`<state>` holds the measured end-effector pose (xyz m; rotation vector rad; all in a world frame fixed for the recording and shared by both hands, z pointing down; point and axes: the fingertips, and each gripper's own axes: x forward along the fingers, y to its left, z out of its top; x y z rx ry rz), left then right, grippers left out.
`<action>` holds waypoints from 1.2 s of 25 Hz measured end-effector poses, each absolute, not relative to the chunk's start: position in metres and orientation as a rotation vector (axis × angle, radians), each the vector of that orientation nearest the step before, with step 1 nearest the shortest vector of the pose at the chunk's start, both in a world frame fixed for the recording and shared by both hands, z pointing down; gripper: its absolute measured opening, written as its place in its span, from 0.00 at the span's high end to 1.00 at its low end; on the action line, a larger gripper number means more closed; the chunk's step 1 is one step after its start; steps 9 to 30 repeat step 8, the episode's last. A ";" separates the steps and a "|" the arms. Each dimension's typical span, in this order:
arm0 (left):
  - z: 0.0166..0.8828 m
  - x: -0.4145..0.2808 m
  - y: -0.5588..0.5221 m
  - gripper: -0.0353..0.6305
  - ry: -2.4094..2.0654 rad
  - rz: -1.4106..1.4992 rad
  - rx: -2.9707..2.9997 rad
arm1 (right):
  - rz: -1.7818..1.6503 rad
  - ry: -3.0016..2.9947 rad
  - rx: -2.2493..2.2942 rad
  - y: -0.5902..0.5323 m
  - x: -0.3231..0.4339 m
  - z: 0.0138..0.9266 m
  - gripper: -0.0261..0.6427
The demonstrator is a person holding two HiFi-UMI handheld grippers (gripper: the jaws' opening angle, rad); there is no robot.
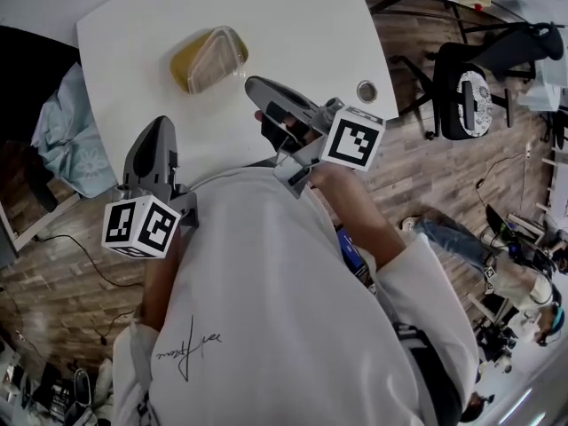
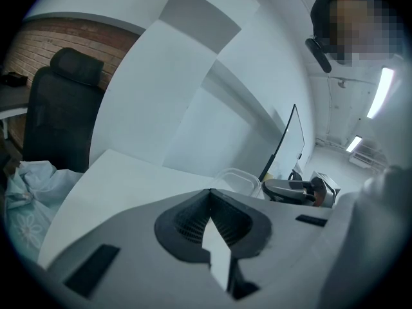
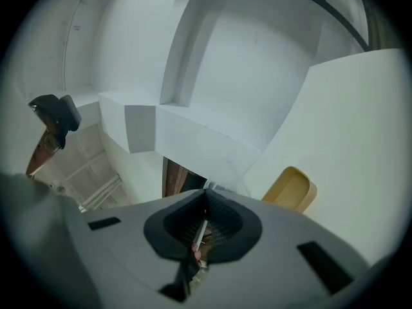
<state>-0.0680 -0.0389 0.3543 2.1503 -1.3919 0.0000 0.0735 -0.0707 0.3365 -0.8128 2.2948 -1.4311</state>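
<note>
My left gripper [image 1: 158, 124] hovers over the near left part of the white table [image 1: 293, 25], its jaws shut with nothing between them; in the left gripper view the tips [image 2: 209, 192] meet over bare tabletop. My right gripper [image 1: 255, 84] is tilted leftwards, with its tips close to a tan container [image 1: 188, 65] that has a clear plastic tub [image 1: 216, 56] lying in it. These jaws are shut too and hold nothing [image 3: 206, 190]. The tan container [image 3: 290, 188] shows just past them. The clear tub [image 2: 238, 180] and the right gripper [image 2: 293, 189] appear in the left gripper view.
A round grommet [image 1: 366, 90] sits near the table's right edge. A black chair [image 2: 61, 118] with pale blue cloth [image 1: 67, 140] stands left of the table. Another office chair [image 1: 470, 91] stands on the wooden floor at the right. Cables lie on the floor at the left.
</note>
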 end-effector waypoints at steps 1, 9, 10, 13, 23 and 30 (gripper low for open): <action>0.355 -0.069 -0.039 0.94 -1.392 -0.002 2.147 | -1.433 2.296 -0.812 -0.071 0.073 0.337 0.94; 0.356 -0.084 -0.038 0.94 -1.423 -0.002 2.132 | -1.447 2.304 -0.776 -0.071 0.060 0.340 0.94; 0.356 -0.084 -0.038 0.94 -1.423 -0.002 2.132 | -1.447 2.304 -0.776 -0.071 0.060 0.340 0.94; 0.356 -0.084 -0.038 0.94 -1.423 -0.002 2.132 | -1.447 2.304 -0.776 -0.071 0.060 0.340 0.94; 0.356 -0.084 -0.038 0.94 -1.423 -0.002 2.132 | -1.447 2.304 -0.776 -0.071 0.060 0.340 0.94; 0.356 -0.084 -0.038 0.94 -1.423 -0.002 2.132 | -1.447 2.304 -0.776 -0.071 0.060 0.340 0.94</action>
